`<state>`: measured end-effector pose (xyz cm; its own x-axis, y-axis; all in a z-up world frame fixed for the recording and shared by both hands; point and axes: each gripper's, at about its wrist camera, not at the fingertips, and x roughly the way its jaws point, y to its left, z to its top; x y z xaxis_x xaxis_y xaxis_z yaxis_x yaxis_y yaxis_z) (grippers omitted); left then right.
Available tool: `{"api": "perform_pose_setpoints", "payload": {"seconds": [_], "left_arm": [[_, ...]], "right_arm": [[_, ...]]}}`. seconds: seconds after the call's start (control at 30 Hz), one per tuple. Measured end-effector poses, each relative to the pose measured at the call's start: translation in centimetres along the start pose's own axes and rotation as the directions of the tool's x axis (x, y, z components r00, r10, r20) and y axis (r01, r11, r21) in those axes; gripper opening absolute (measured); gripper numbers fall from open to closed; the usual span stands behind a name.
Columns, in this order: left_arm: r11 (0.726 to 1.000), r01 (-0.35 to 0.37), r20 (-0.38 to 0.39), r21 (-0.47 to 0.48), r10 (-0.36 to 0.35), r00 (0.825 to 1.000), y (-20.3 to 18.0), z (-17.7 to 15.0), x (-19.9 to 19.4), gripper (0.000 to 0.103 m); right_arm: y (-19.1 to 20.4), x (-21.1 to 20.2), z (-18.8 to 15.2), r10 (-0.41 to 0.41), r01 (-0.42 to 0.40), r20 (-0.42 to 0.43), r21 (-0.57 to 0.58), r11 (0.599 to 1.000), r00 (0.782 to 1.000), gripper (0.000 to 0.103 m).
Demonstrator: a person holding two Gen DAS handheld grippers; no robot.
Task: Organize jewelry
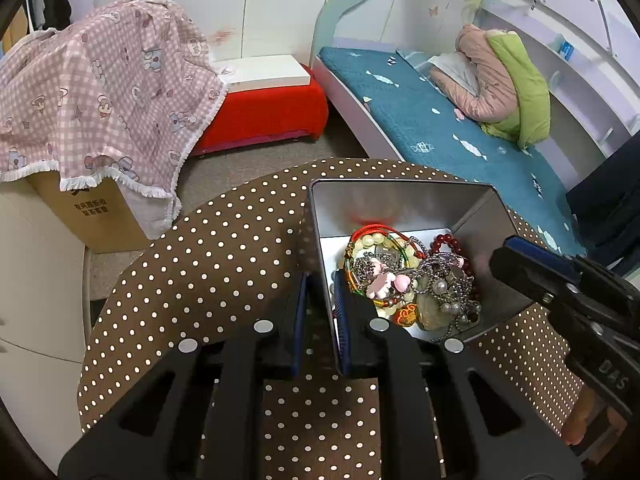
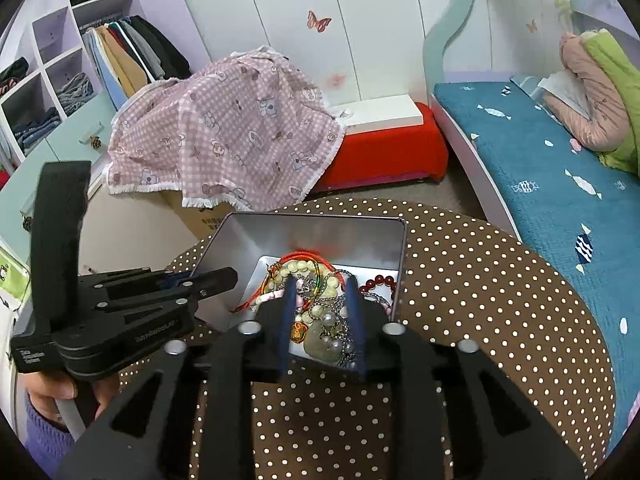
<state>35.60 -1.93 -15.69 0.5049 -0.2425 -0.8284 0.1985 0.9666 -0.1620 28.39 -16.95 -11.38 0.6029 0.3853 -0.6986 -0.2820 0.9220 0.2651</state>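
A silver metal tin (image 1: 400, 200) (image 2: 280, 236) stands on a brown polka-dot table (image 1: 208, 256) (image 2: 480, 280). It holds a tangled pile of jewelry (image 1: 416, 280) (image 2: 320, 304): pale bead bracelets, red cords, dark red beads, silver chains, pink charms. My left gripper (image 1: 322, 300) is shut on the tin's left wall, one finger inside and one outside. My right gripper (image 2: 322, 312) is open, its fingers reaching over the tin's near edge above the jewelry. It also shows at the right of the left wrist view (image 1: 532, 268).
A cardboard box under a pink checked cloth (image 1: 104, 100) (image 2: 232, 136) stands behind the table. A red stool with a white box (image 1: 264, 108) (image 2: 384, 140) and a bed with a teal cover (image 1: 460, 128) (image 2: 540, 168) lie beyond. Wardrobe shelves (image 2: 60, 80) are at left.
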Motion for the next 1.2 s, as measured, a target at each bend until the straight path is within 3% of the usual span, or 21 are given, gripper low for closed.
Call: {"api": "perform_pose_setpoints", "payload": {"seconds": [0.07, 0.1, 0.13, 0.2, 0.3, 0.53, 0.7, 0.8, 1.0, 1.2], "left_arm": [[1.0, 0.018, 0.031, -0.007, -0.017, 0.999, 0.1, -0.1, -0.7, 0.035], [1.0, 0.018, 0.044, -0.007, -0.018, 0.999, 0.1, -0.2, -1.0, 0.058], [1.0, 0.01, 0.075, -0.005, -0.009, 0.997, 0.0, -0.4, -1.8, 0.072], [1.0, 0.017, 0.134, 0.007, -0.018, 0.991, -0.3, -0.8, -3.6, 0.075], [1.0, 0.026, 0.207, 0.009, -0.027, 0.978, -0.7, -1.6, -6.4, 0.092], [1.0, 0.007, 0.345, 0.021, -0.014, 0.938, -1.6, -5.4, -13.7, 0.096], [0.998, -0.035, 0.419, 0.046, 0.012, 0.908, -3.2, -9.1, -18.2, 0.097], [0.997, -0.058, 0.466, 0.059, 0.024, 0.884, -4.3, -11.6, -20.8, 0.097], [0.99, -0.129, 0.589, 0.059, 0.07, 0.805, -6.2, -15.7, -25.6, 0.097], [0.982, -0.185, 0.707, 0.042, 0.102, 0.7, -7.8, -19.0, -29.7, 0.097]], "right_arm": [[0.0, -0.6, 0.0, -0.008, 0.008, 0.014, 0.001, 1.0, 1.0, 0.038], [0.0, -1.1, -0.1, -0.013, 0.013, 0.021, 0.001, 1.0, 1.0, 0.04], [0.1, -1.6, -0.2, -0.018, 0.018, 0.029, 0.002, 1.0, 0.999, 0.041], [0.3, -2.4, -0.3, -0.032, 0.032, 0.043, -0.002, 0.999, 0.999, 0.044], [0.9, -4.0, -0.8, -0.046, 0.046, 0.065, -0.005, 0.999, 0.997, 0.05], [3.6, -9.8, -3.3, -0.083, 0.092, 0.184, -0.038, 0.995, 0.979, 0.067], [5.8, -13.8, -5.5, -0.074, 0.096, 0.255, -0.076, 0.993, 0.964, 0.072], [7.1, -16.2, -7.3, -0.112, 0.148, 0.302, -0.097, 0.984, 0.947, 0.075], [9.0, -20.7, -10.5, -0.149, 0.209, 0.405, -0.108, 0.972, 0.902, 0.077], [10.4, -23.3, -12.5, -0.147, 0.23, 0.494, -0.11, 0.967, 0.857, 0.081]]}}
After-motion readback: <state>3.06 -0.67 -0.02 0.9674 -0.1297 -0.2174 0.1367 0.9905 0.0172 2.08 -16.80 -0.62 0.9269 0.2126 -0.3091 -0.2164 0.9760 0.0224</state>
